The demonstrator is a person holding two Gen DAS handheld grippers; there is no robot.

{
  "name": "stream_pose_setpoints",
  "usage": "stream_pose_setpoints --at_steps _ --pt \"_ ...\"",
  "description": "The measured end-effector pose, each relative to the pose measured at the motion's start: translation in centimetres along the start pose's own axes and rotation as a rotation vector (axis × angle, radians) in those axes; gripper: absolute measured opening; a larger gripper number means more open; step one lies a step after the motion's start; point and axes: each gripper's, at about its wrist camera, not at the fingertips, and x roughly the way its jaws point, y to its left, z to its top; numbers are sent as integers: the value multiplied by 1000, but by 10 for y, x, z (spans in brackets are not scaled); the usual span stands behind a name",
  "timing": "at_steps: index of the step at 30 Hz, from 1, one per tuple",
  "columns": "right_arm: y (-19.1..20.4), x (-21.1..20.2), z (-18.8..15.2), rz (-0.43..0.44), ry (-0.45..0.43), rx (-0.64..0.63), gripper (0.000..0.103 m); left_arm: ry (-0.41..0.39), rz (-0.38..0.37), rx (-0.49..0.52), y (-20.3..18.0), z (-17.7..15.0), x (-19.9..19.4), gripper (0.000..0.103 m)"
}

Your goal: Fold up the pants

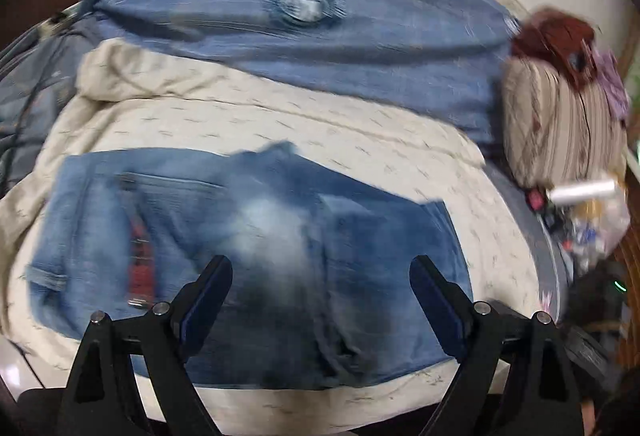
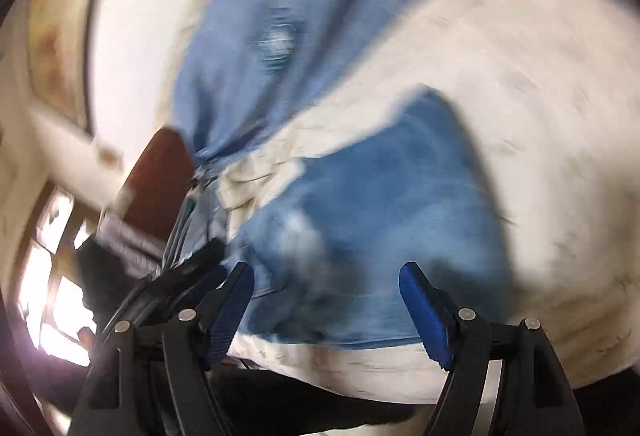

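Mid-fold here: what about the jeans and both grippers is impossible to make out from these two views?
- Left wrist view: the folded jeans have their near edge hidden behind the open left gripper; motion blur smears the seams.
- Left wrist view: the clutter at the right edge is too blurred to name.
- Right wrist view: heavy blur; whether the open right gripper touches the jeans is unclear.

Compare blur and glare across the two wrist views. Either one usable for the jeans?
Left wrist view: mild motion smear, folded jeans readable, pocket and seams visible, fisheye bending at edges. Right wrist view: heavy motion blur, jeans smeared, cream sheet and wall blown out by glare. Use the left.
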Motion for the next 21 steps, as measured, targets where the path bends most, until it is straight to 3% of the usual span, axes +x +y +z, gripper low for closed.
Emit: stream_pose_setpoints --at_steps 1,3,4,5,7,11,14,16,19,21 --pt "-15 6 3 -5 35 58 78 30 31 36 -7 -6 12 91" --pt "-30 6 10 83 61 143 78 154 122 142 -19 -21 48 91" --pt "-28 2 15 95 54 136 78 219 164 182 -20 -31 67 91" --pt "-20 -4 25 102 40 108 78 237 182 196 -20 -37 77 92" --pt "-7 -9 42 128 38 76 78 179 185 193 -20 -41 73 92" --pt "22 24 79 132 139 7 78 185 180 185 -20 -38 75 92" --pt "17 69 98 47 225 -10 78 171 177 193 -17 -37 76 93" --pt "-5 99 107 -12 288 46 78 165 177 195 -16 -39 74 93" --pt "-8 92 114 27 237 83 78 169 162 187 -18 -41 70 92" --pt "4 76 111 12 207 30 78 159 143 176 -15 -38 63 92"
